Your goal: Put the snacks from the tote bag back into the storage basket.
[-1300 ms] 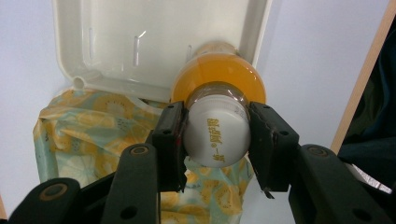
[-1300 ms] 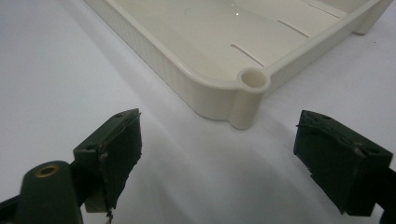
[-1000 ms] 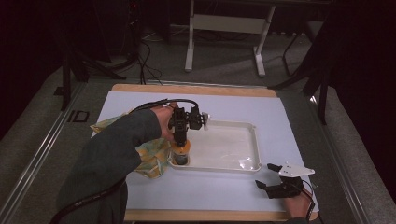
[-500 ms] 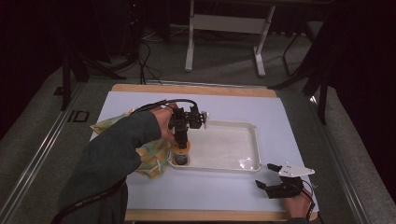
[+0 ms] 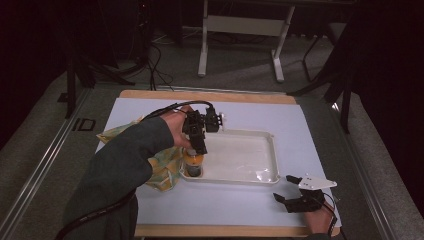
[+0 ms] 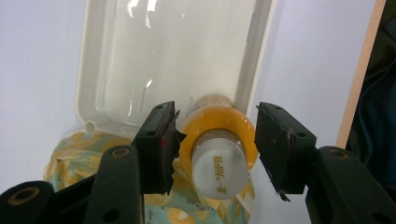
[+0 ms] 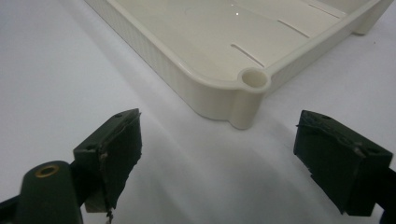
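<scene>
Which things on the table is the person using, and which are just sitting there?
In use:
- left gripper, jaws open around the bottle
- bottle with a white cap, standing in the tray's corner
- white tray

Just lying about:
- patterned cloth beside the tray
- right gripper, open, low over the table

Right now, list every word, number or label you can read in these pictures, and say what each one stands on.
White bottle cap on the orange juice bottle, between the left gripper jaws: one short line of orange print, too blurred to read.
Cream plastic tray: no text.
Yellow patterned cloth: a pattern, no words.
Pale blue table mat: no text.
Right gripper: no legible marking.
</scene>
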Available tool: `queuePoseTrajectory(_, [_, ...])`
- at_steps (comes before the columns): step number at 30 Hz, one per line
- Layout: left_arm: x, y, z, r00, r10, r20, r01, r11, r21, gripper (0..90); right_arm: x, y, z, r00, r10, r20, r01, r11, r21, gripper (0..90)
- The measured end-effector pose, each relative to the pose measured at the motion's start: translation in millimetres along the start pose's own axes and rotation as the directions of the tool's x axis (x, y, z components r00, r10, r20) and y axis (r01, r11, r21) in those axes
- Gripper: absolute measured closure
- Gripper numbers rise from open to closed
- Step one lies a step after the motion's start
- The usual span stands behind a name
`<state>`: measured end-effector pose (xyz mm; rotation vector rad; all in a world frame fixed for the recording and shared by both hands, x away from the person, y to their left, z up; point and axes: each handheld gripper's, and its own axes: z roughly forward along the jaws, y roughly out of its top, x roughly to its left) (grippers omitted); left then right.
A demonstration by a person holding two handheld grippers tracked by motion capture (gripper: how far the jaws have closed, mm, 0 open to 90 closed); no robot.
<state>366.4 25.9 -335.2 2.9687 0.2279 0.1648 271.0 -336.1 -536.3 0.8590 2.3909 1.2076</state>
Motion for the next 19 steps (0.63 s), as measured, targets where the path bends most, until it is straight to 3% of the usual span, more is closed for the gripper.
queuePoseTrajectory(14, [-8.1, -0.7, -17.9, 0.9981, 0.029, -0.055, -0.035, 0.9949, -0.095, 48.9, -0.3, 0.1, 0.3, 1.0000, 0.001, 0.000, -0.001, 1.000, 0.001, 14.9])
queuePoseTrajectory(19, [-8.9, -2.9, -19.9, 0.9972, 0.032, -0.068, -0.039, 0.9935, -0.107, 48.8, -0.2, 0.3, 0.7, 1.0000, -0.001, 0.000, 0.001, 1.000, 0.005, 14.8])
